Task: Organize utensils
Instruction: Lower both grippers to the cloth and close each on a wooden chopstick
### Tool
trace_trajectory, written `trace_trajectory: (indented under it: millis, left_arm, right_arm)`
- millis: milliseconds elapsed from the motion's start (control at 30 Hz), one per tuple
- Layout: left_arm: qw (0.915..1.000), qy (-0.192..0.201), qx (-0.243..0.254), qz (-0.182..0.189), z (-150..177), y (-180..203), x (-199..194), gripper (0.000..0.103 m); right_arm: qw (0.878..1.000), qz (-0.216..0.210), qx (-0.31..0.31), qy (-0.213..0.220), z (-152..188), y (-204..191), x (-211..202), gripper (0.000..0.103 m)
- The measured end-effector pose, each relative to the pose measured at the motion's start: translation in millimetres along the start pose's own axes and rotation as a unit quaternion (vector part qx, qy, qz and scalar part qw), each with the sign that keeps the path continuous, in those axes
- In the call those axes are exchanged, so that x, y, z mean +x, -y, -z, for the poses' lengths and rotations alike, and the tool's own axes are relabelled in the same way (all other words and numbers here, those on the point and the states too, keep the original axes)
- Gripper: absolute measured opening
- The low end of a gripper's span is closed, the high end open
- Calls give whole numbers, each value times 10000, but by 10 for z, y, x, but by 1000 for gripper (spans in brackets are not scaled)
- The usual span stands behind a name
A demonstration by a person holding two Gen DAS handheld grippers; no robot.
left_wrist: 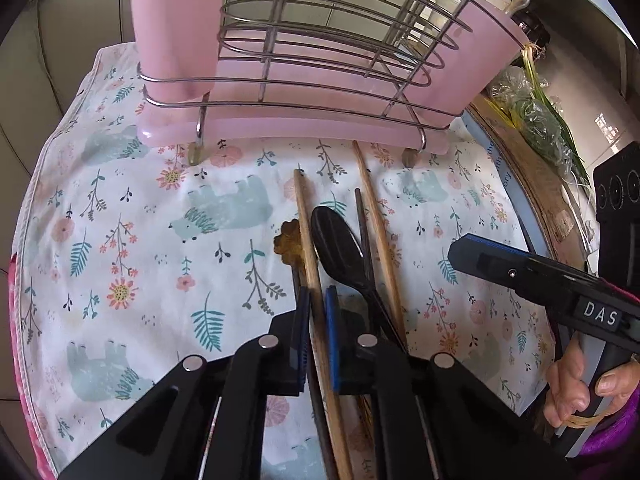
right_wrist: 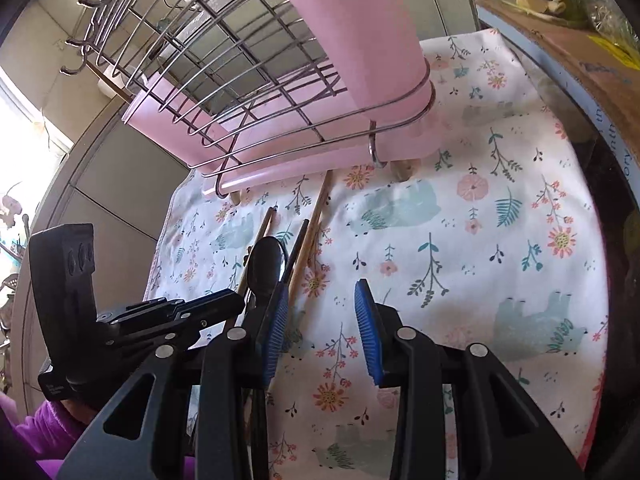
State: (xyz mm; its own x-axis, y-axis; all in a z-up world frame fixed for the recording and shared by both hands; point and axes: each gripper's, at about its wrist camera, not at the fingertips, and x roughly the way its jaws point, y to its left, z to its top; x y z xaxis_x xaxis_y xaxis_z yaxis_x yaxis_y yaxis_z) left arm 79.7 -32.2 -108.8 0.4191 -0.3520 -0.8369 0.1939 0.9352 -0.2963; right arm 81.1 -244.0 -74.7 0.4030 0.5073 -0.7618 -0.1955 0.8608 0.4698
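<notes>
Blue-padded left gripper [left_wrist: 318, 334] pinched on a wooden chopstick [left_wrist: 306, 224], low on the floral cloth [left_wrist: 132, 240]. At one o'clock, touching it, a black spoon [left_wrist: 336, 246]; further right a second wooden chopstick [left_wrist: 374, 216]. At twelve, a wire utensil rack [left_wrist: 320, 52] with pink cups. Right gripper [right_wrist: 324, 332] spread over bare cloth, nothing between the pads, utensils at ten o'clock.

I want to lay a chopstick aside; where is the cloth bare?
Bare cloth lies left of the utensils, below the pink rack, and right of the right tongs. It is crowded around the black spoon and chopsticks.
</notes>
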Motion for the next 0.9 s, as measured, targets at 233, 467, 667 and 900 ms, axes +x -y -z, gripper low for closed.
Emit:
trace_trajectory:
  millis: [233, 467, 667, 900]
  left_arm:
    - [9979, 127, -637, -46, 14, -352, -198, 6]
    - [9960, -53, -874, -186, 63, -584, -197, 6]
    - [9961, -325, -778, -240, -33, -556, -101, 7]
    - [9960, -600, -527, -400, -285, -533, 52, 8]
  right_arm:
    - [9992, -217, 179, -272, -21, -52, 249, 27]
    - [9966, -379, 437, -579, -16, -69, 542, 14]
    - [9971, -301, 421, -561, -29, -67, 486, 8]
    - [9961, 77, 410, -772, -38, 131, 250, 7]
